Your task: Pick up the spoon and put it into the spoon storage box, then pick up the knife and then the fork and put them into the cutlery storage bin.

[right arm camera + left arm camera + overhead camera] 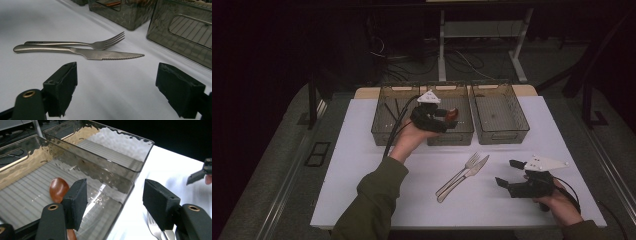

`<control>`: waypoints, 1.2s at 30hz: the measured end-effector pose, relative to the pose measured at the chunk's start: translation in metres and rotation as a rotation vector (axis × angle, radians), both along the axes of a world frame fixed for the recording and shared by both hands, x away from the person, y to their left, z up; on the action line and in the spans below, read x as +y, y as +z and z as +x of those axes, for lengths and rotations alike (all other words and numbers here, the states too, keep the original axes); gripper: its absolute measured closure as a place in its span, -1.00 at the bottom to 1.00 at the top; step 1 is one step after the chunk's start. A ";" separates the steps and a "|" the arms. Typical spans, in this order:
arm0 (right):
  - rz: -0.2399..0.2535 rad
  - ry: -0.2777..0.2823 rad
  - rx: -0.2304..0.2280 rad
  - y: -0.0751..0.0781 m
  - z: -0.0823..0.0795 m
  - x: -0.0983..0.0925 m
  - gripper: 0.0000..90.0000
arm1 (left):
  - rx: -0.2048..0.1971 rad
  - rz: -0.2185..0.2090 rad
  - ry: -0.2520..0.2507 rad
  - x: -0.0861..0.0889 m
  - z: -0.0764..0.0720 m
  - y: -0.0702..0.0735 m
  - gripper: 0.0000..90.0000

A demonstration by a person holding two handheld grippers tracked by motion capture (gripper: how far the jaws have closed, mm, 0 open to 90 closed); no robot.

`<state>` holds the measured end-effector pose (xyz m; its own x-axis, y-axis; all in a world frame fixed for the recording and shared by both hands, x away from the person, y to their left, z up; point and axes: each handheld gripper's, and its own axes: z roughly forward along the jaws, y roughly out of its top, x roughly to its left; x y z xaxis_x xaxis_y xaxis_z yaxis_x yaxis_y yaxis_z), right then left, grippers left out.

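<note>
A brown wooden spoon [58, 189] lies on the ribbed floor of the middle smoky plastic bin [451, 137]; its reddish bowl [453, 112] peeks out by my left gripper [447, 120]. That gripper hovers over the bin's front right corner, and its jaws [115, 195] stand open with nothing between them. A steel fork [464, 167] and a serrated knife [473, 169] lie side by side on the white table. My right gripper [507, 172] rests low near the front right, open and empty, pointing at the knife [100, 53] and fork [100, 44].
Three smoky bins stand in a row at the back: the left bin [384, 120] holds dark sticks, the right bin [502, 112] has a bare floor. The white table top [362, 165] ends close to both forearms. Desk legs and cables lie beyond.
</note>
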<state>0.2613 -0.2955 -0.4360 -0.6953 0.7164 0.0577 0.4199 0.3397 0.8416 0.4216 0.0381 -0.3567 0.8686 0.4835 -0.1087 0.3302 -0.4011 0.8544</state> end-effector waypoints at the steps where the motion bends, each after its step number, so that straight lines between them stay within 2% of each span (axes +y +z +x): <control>1: 0.000 -0.002 0.001 0.000 0.000 0.000 -0.62 | -0.001 -0.001 0.000 0.002 -0.002 0.000 -0.23; 7: -0.003 0.000 -0.002 0.000 0.000 0.000 -0.62 | -0.009 -0.007 0.008 0.015 -0.017 -0.003 -0.27; 9: -0.003 -0.001 -0.002 0.000 0.000 0.000 -0.62 | -0.009 -0.026 0.016 0.018 -0.022 -0.004 -0.30; 14: -0.004 -0.001 0.001 0.000 0.001 0.001 -0.62 | -0.013 -0.041 0.027 0.032 -0.035 -0.007 -0.38; 16: -0.003 -0.005 0.004 0.000 0.001 0.001 -0.62 | -0.018 -0.032 0.020 0.039 -0.040 -0.008 -0.41; 19: -0.008 -0.007 0.005 -0.001 0.001 0.000 -0.62 | -0.019 -0.051 0.031 0.047 -0.049 -0.011 -0.46; 25: -0.005 -0.011 0.003 0.000 0.000 -0.002 -0.62 | -0.029 -0.046 0.048 0.065 -0.066 -0.016 -0.58; 28: -0.002 -0.014 0.006 0.000 0.000 -0.002 -0.62 | -0.027 -0.058 0.055 0.074 -0.075 -0.020 -0.62; 31: -0.001 -0.014 0.003 0.000 -0.001 -0.003 -0.62 | -0.032 -0.036 0.059 0.081 -0.084 -0.026 -0.67; 36: 0.004 -0.015 0.002 0.001 -0.001 -0.003 -0.62 | -0.033 -0.041 0.068 0.092 -0.097 -0.036 -0.73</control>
